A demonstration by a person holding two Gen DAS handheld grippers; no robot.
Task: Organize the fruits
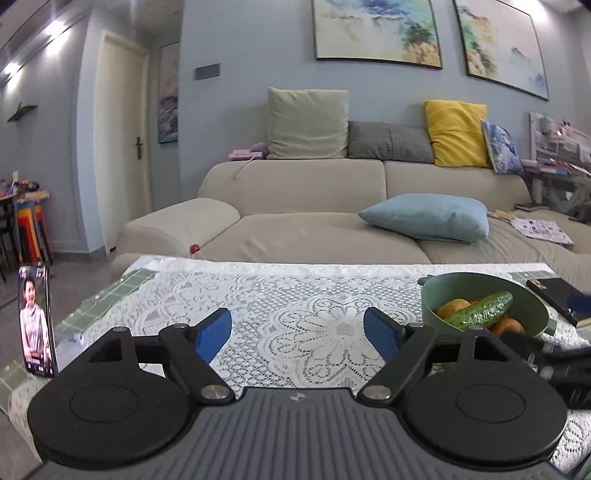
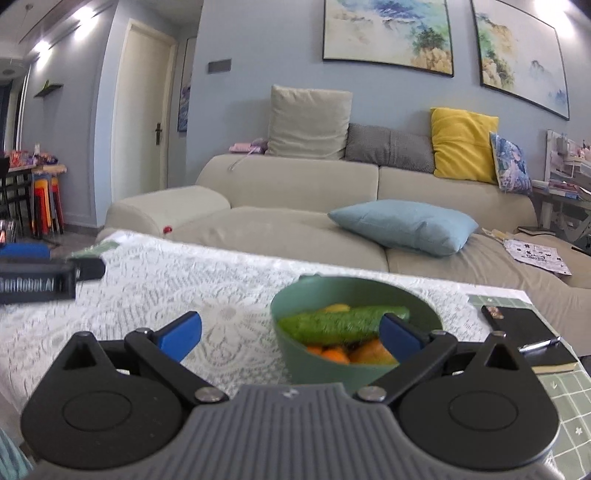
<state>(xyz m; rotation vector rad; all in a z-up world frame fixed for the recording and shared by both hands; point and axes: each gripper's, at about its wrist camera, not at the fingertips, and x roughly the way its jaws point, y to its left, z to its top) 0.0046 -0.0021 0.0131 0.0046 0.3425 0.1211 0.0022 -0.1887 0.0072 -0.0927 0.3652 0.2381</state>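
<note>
place: home living room | evidence: sofa, cushions, wall paintings

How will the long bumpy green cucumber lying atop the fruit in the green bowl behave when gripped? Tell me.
The long bumpy green cucumber looks stiff, so it likely lifts as one piece. Resting across round orange fruit, it may roll or slide. Gripped near one end, it would probably tilt.
</note>
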